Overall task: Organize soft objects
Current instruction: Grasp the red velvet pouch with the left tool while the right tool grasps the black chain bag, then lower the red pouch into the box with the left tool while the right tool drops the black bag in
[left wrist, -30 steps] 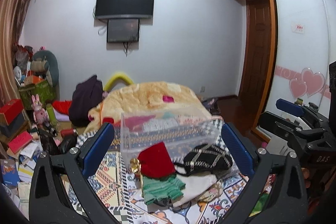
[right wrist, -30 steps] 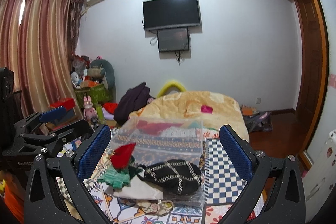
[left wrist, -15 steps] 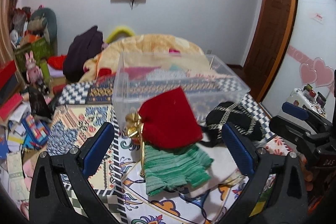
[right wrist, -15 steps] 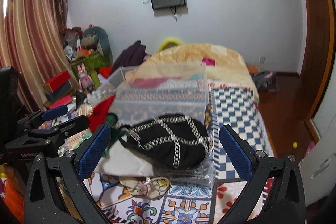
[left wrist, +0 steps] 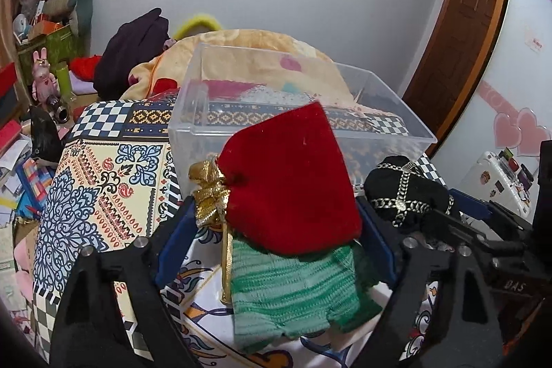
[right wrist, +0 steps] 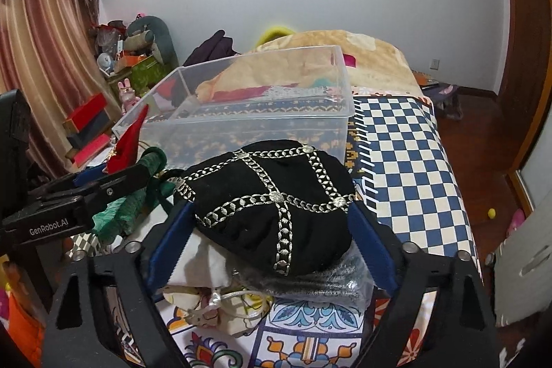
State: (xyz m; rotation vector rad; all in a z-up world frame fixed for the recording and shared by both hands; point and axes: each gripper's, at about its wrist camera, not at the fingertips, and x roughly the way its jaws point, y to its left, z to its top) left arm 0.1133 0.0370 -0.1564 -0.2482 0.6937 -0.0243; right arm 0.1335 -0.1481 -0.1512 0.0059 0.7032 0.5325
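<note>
A red velvet pouch (left wrist: 289, 181) with a gold tie lies on a green knitted piece (left wrist: 293, 292). My left gripper (left wrist: 272, 223) is open, its blue fingers either side of both. A black cap with silver chain trim (right wrist: 272, 195) lies on white cloth (right wrist: 203, 264) and a plastic bag. My right gripper (right wrist: 269, 230) is open, its fingers either side of the cap. A clear plastic box (left wrist: 276, 98) stands just behind the pile, also seen in the right wrist view (right wrist: 248, 112). The cap also shows at right in the left wrist view (left wrist: 407, 192).
The pile sits on a patterned cloth (left wrist: 103, 181) over a table. Behind is a bed with an orange blanket (right wrist: 345, 57). Clutter, boxes and toys stand at the left (left wrist: 45, 57). A wooden door (left wrist: 459, 33) is at the right.
Both grippers have moved forward and down onto the pile. The red pouch now sits between the left fingers and the black cap between the right fingers.
</note>
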